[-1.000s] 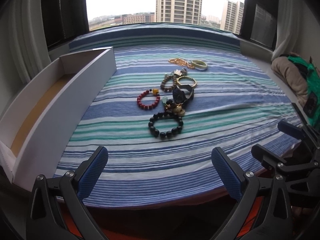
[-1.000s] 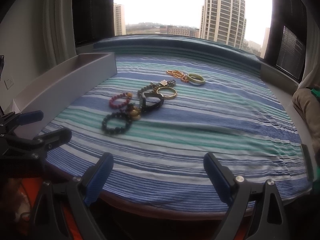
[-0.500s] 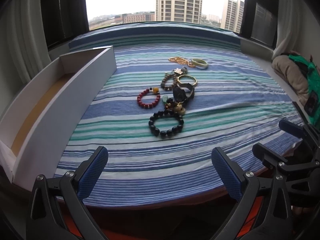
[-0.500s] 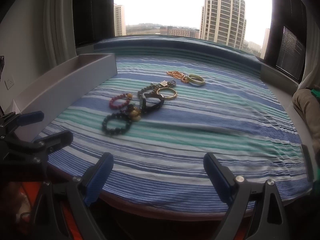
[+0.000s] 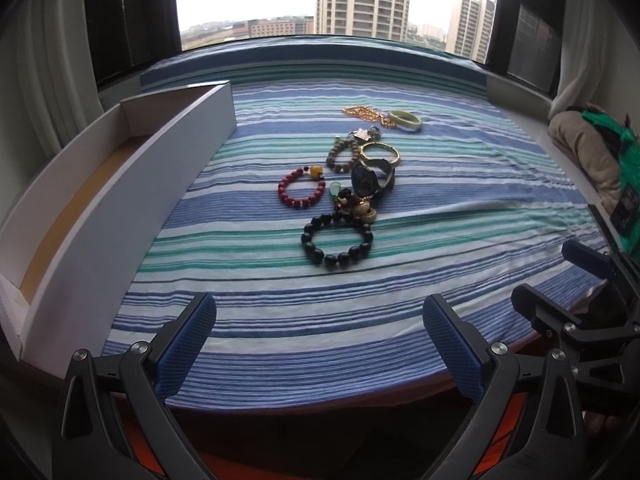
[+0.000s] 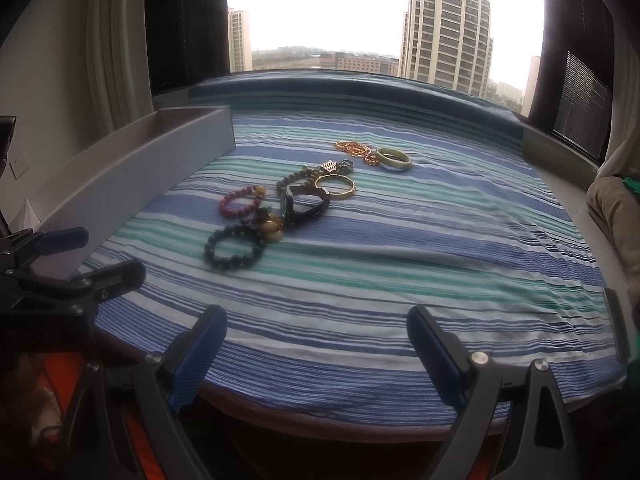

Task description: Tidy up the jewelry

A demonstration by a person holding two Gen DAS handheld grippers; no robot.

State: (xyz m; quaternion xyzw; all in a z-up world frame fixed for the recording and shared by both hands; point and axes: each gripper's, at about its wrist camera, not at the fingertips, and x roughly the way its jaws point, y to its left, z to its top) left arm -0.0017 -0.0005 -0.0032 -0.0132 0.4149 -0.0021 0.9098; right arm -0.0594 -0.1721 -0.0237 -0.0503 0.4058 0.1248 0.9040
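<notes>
A cluster of jewelry lies mid-table on a striped cloth (image 5: 440, 240): a black bead bracelet (image 5: 338, 240) (image 6: 234, 250), a red bead bracelet (image 5: 301, 191) (image 6: 240, 205), a black watch (image 5: 370, 180) (image 6: 304, 204), a gold bangle (image 5: 380, 152) (image 6: 335, 186), a brown bead bracelet (image 5: 340, 154), a gold chain (image 5: 364, 114) (image 6: 354, 148) and a pale green bangle (image 5: 405, 121) (image 6: 394, 159). A long white box (image 5: 132, 184) (image 6: 132, 168) stands open at the left. My left gripper (image 5: 320, 344) and right gripper (image 6: 316, 352) are open and empty at the near edge.
A beige and green bundle (image 5: 588, 152) lies at the right on the window ledge. The window and dark curtains are behind the table. Each gripper shows in the other's view, the right one (image 5: 580, 292) at right, the left one (image 6: 72, 260) at left.
</notes>
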